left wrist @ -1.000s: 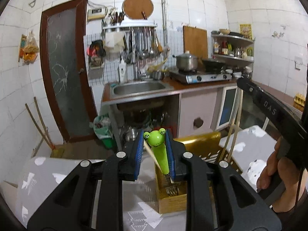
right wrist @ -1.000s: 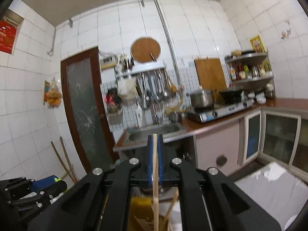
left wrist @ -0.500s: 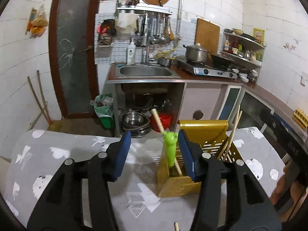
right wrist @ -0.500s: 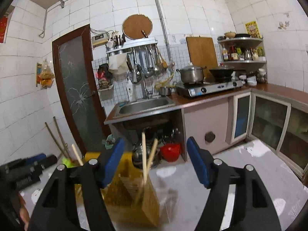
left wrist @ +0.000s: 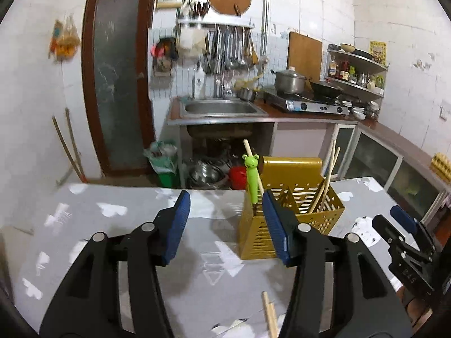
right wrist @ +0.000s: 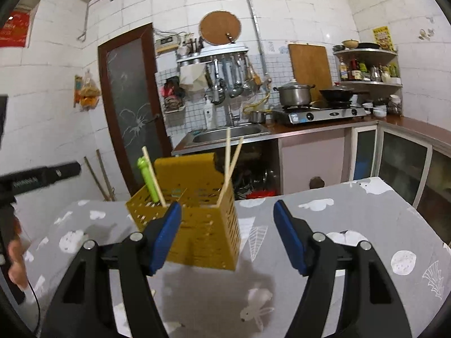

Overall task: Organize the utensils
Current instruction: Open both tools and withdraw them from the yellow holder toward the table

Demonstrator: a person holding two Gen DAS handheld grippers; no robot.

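Upright, yellow caddy (right wrist: pixel 197 225) holding chopsticks (right wrist: pixel 232 166), frog-topped green utensil (left wrist: pixel 251 180)

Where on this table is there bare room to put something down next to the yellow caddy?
The grey patterned tablecloth lies bare between the perforated yellow utensil caddy and the table's cabinet-side edge, and also on the caddy's door side. It is crowded just in front, where a loose wooden chopstick lies.
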